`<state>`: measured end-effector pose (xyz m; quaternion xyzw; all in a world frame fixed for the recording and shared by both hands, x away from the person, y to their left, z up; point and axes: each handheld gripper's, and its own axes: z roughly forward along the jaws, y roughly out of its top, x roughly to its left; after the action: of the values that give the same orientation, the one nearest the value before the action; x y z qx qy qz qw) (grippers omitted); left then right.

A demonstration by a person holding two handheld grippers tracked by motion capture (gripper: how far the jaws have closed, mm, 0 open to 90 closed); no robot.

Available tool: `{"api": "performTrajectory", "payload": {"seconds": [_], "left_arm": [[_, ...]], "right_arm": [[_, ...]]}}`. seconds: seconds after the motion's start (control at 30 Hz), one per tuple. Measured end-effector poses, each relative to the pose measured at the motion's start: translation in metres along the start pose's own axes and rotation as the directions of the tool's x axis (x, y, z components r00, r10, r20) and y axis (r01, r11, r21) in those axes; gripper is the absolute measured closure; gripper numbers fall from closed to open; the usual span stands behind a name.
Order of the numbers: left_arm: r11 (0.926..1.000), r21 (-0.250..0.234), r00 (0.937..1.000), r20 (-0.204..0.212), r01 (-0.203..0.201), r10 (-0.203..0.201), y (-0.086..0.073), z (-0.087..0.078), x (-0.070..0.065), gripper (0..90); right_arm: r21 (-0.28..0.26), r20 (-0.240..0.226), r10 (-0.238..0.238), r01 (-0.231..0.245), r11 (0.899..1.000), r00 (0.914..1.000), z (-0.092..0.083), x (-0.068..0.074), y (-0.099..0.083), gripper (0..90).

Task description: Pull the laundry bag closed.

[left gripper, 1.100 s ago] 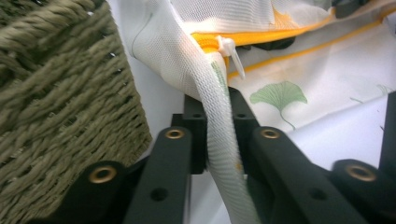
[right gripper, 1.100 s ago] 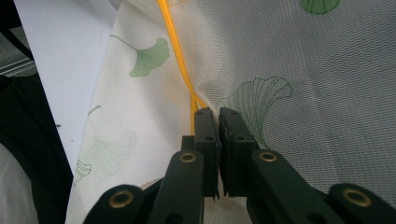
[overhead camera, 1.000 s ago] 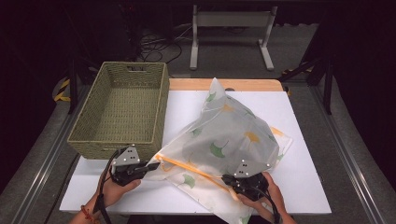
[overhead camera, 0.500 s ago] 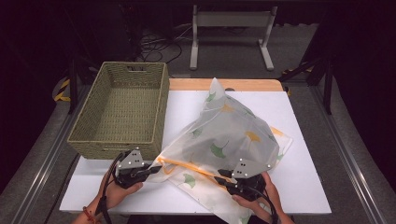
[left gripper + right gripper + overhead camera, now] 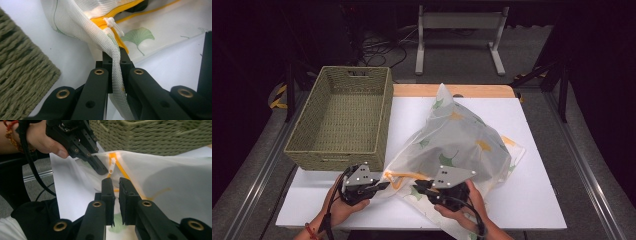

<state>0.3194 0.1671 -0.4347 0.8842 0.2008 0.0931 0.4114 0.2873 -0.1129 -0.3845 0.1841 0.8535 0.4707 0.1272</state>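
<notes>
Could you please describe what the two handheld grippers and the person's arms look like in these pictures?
Both the left gripper and the right gripper are black, each with a grey three-cornered plate on top dotted with small dark holes. Their linked black jaws turn on brass-coloured pivot rings. A black cable trails from each gripper toward the person. The forearms are bare, with no sleeves; a thin red bracelet circles the left wrist.

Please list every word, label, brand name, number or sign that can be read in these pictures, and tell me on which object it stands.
No readable text in any view.
Mesh bag: printed green and yellow leaves, no letters.
Zipper pull: plain white, no marking.
Woven basket: no label.
Left gripper and right gripper: grey plates with small dark holes, no writing.
Yellow-and-black stripes on the floor: a warning pattern, no words.
</notes>
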Motion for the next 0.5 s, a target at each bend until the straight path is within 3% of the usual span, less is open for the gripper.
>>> {"api": "performTrajectory", "payload": {"seconds": [0.17, 0.33, 0.5], "left_arm": [[1.0000, 0.004, 0.9999, 0.010, -0.006, 0.006, 0.000, 0.001, -0.002, 88.6], [0.9999, 0.000, 0.9996, 0.026, -0.014, 0.014, -0.001, 0.001, -0.004, 88.6], [0.9999, -0.002, 0.9992, 0.037, -0.014, 0.014, -0.001, 0.002, -0.007, 88.6]], "right_arm": [[0.050, -0.046, -0.009, 0.011, 0.999, 0.9989, 0.025, 0.001, 0.009, 78.0], [0.082, -0.063, -0.003, 0.008, 0.997, 0.9980, 0.048, -0.002, 0.013, 74.1], [0.106, -0.073, 0.005, 0.003, 0.994, 0.9973, 0.058, -0.003, 0.012, 71.3]]}}
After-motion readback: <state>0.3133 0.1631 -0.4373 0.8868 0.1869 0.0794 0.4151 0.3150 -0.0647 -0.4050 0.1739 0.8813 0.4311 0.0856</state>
